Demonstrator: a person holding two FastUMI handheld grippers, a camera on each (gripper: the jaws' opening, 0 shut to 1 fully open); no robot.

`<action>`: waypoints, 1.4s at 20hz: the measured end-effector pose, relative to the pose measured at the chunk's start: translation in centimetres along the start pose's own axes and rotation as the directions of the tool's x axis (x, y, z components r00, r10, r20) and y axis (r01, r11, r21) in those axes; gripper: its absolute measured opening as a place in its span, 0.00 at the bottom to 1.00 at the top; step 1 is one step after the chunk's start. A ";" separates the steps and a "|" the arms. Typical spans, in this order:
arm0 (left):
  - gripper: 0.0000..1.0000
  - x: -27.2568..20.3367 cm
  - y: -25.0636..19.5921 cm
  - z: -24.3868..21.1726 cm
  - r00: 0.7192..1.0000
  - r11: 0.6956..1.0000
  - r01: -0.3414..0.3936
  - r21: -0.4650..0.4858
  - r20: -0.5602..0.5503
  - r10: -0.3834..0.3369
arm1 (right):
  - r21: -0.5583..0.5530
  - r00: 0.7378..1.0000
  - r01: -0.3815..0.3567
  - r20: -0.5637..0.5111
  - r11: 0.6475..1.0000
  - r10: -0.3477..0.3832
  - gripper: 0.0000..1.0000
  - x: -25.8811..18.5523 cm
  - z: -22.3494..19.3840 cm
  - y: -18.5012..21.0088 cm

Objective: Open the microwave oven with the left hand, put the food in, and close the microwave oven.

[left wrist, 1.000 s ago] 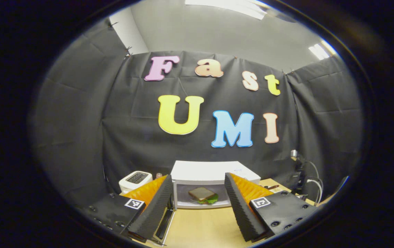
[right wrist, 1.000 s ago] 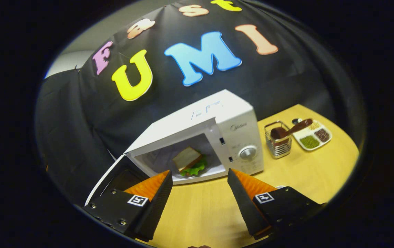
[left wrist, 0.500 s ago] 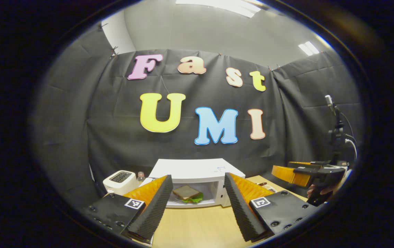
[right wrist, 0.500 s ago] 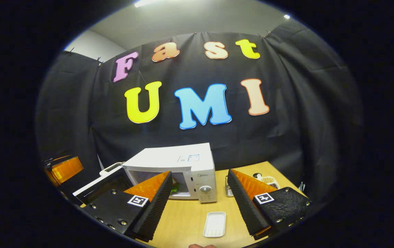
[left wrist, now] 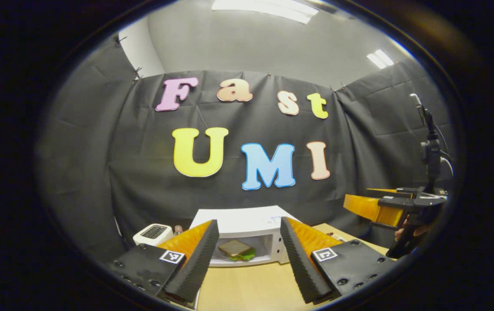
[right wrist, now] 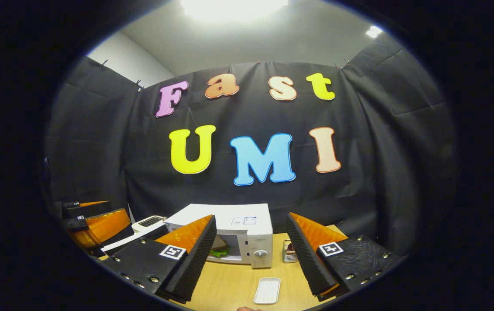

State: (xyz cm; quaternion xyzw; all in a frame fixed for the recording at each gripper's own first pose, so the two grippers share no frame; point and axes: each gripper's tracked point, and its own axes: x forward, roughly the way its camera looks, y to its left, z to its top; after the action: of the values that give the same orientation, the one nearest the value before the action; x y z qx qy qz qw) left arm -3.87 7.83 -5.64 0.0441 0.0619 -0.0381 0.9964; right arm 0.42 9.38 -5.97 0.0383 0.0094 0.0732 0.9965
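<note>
Your left gripper (left wrist: 249,255) jaws spread, empty, your right gripper (right wrist: 251,255) jaws spread, empty, sandwich (left wrist: 235,250) inside microwave oven (left wrist: 247,224), door (right wrist: 119,242) open, white tray (right wrist: 267,290) on worktop (right wrist: 234,285).

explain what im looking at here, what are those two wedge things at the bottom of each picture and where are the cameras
Those wedges are the two fingers of a hand-held claw; a person carries one in each hand, with a camera riding on each. The left gripper view looks past the left claw, open and empty, at the white microwave oven, door open, with a sandwich with green lettuce inside and a white toaster beside it. The right gripper view looks past the right claw, also open and empty; a small white rectangular tray lies on the light wooden table.
</note>
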 end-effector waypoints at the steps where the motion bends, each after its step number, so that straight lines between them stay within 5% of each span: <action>1: 0.91 -0.3 0.3 -0.1 1.000 1.000 0.001 -0.004 -0.005 -0.001 | 0.000 1.000 0.000 0.002 1.000 0.000 0.96 0.4 0.4 0.6; 6: 0.09 -2.0 4.4 -2.8 0.995 0.997 -0.067 -0.025 -0.072 0.065 | 0.002 1.000 -0.005 0.000 1.000 0.005 0.96 0.9 0.3 0.9; 10: 0.07 -4.8 13.7 -5.5 0.963 0.974 -0.220 0.045 -0.146 0.225 | 0.006 1.000 -0.011 -0.002 1.000 0.011 0.96 0.9 0.3 1.1; 16: 0.06 -10.9 24.0 -14.0 0.854 0.913 -0.402 0.074 -0.329 0.403 | 0.000 1.000 -0.009 -0.017 1.000 0.009 0.96 1.0 -0.3 1.0; 20: 0.09 -12.4 23.7 -18.8 0.825 0.920 -0.388 0.057 -0.424 0.374 | -0.002 0.999 -0.005 -0.031 1.000 0.005 0.96 1.3 -0.9 1.0; 28: 0.07 -12.2 20.2 -22.0 0.826 0.951 -0.308 0.036 -0.486 0.286 | -0.004 0.998 -0.011 -0.067 1.000 0.011 0.96 1.1 -2.3 1.1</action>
State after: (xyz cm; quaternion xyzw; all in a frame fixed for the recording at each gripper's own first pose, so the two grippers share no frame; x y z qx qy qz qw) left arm -16.90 30.83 -24.13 0.0393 0.3031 0.1308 0.9431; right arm 1.30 10.83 -8.21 0.0335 0.0424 0.0799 0.9953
